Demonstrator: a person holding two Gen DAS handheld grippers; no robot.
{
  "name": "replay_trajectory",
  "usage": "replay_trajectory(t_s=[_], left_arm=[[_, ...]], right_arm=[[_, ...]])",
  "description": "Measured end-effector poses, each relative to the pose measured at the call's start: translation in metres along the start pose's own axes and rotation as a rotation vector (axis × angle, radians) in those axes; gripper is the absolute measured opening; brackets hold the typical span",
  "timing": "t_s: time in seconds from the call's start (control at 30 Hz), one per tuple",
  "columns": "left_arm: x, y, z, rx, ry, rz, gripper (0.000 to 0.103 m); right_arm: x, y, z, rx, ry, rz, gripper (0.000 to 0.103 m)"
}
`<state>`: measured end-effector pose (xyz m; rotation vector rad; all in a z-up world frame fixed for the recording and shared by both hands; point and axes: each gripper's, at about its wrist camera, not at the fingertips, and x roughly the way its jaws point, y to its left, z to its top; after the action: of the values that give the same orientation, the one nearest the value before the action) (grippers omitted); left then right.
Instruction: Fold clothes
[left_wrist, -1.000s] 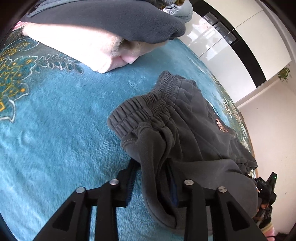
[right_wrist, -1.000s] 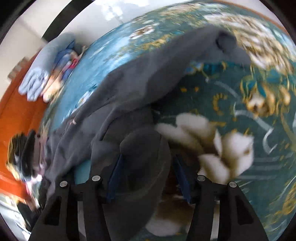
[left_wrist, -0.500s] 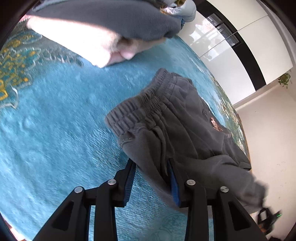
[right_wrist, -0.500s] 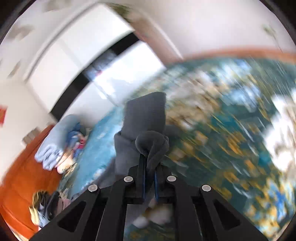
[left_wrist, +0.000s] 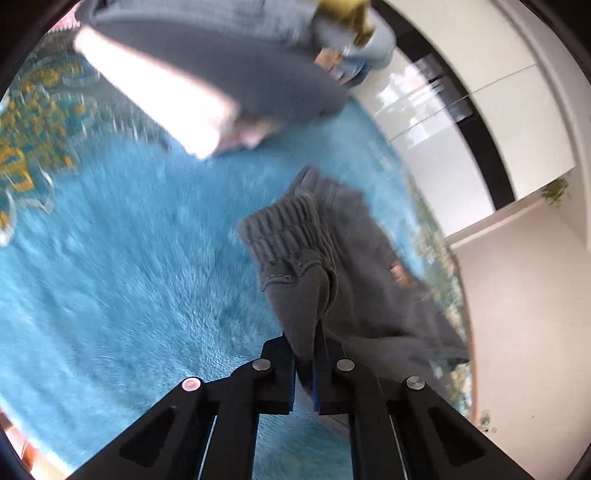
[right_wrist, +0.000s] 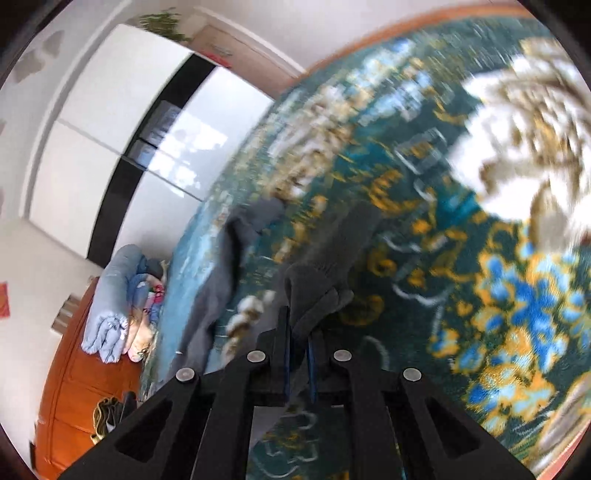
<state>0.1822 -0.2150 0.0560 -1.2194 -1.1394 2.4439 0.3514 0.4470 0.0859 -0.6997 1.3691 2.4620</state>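
The left gripper (left_wrist: 304, 363) is clamped on a fold of dark grey sweatpants (left_wrist: 351, 280), its jaws pinched tight around the cloth just below the ribbed elastic waistband (left_wrist: 284, 229), which stands bunched above the fingertips. The rest of the garment trails away to the right across a plush teal blanket (left_wrist: 129, 277) patterned with gold and white flowers. Farther back on the blanket lies a stack of folded clothes (left_wrist: 207, 74), a dark grey layer on top of a pale pink one, blurred in the left wrist view. Beyond it, more bundled fabric in light blue (left_wrist: 365, 51) sits near glossy white wardrobe doors (left_wrist: 461, 122).

The right gripper (right_wrist: 297, 347) is likewise closed on grey cloth, holding a ribbed end of the sweatpants (right_wrist: 314, 288) between nearly touching jaws; from there the grey fabric (right_wrist: 225, 280) stretches away to the left over the floral blanket (right_wrist: 498, 295). At the left edge of the right wrist view, a roll of light blue bedding (right_wrist: 110, 306) rests against an orange wooden panel (right_wrist: 70, 398). Much of this view is smeared by motion blur
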Motion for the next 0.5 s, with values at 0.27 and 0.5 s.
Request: replay_trajectory(t_s=[0.27,0.5], left_arm=[[-0.053,0.026,-0.002,-0.005,0.046,-0.002,0.006],[-0.039,-0.002,0.023,-0.029,0.047,-0.183,0.011]], right_arm=[[-0.056,0.015,-0.042,-0.067,-0.019,0.123,0.007],[-0.041,0.028,-0.012,0.02,-0.003,0.087,0.007]])
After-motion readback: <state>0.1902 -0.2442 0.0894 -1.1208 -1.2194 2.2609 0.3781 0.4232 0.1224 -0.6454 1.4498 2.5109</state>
